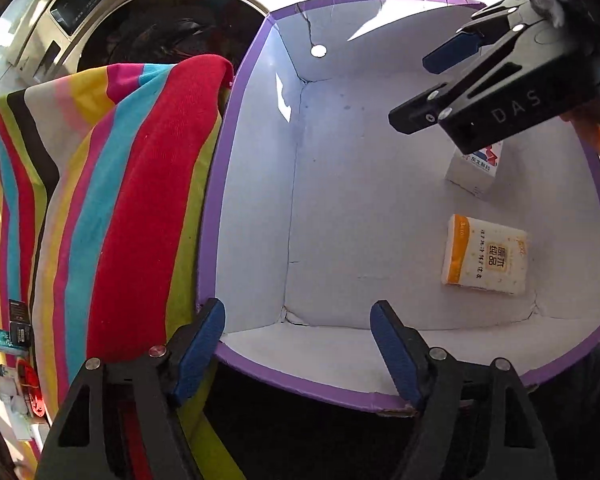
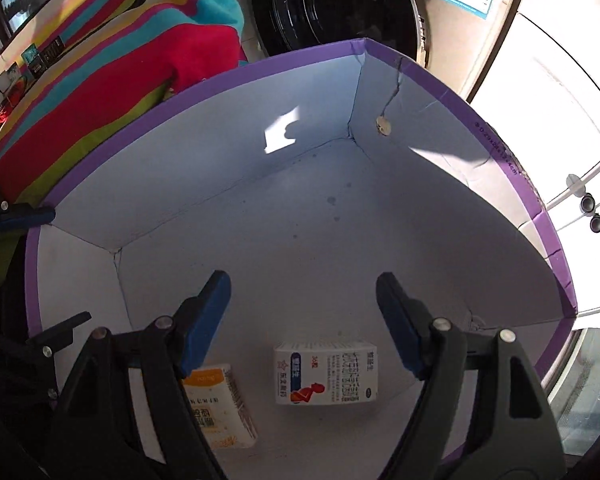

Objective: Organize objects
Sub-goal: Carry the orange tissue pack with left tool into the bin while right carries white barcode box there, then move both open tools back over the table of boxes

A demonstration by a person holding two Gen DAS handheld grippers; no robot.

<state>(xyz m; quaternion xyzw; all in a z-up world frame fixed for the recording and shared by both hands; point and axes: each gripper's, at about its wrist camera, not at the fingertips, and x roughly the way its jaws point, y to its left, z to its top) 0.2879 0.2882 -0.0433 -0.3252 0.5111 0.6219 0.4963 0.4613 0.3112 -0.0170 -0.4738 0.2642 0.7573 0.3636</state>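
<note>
Both grippers hang over the purple-rimmed box (image 1: 208, 240), pointing down into it, and both are empty. The left gripper (image 1: 296, 344) has its fingers spread wide over the box's near wall, nothing between them; the right gripper (image 2: 302, 324) is likewise wide apart above the box floor, and from the left wrist view it shows over the far right part of the box. Two items already lie on the white floor of the box: a tissue pack (image 1: 485, 256) with orange edging, lying flat, and just beside it a white medicine carton (image 2: 326, 374) directly beneath the right gripper. By my reading, this is the moment right after a drop-off, with the hands free for another fetch. Outside the box's left wall lies a striped cloth (image 1: 112, 208), with a few small packets (image 2: 40, 58) at its far edge; the next move probably calls for lifting clear of the box and reaching for those.
</note>
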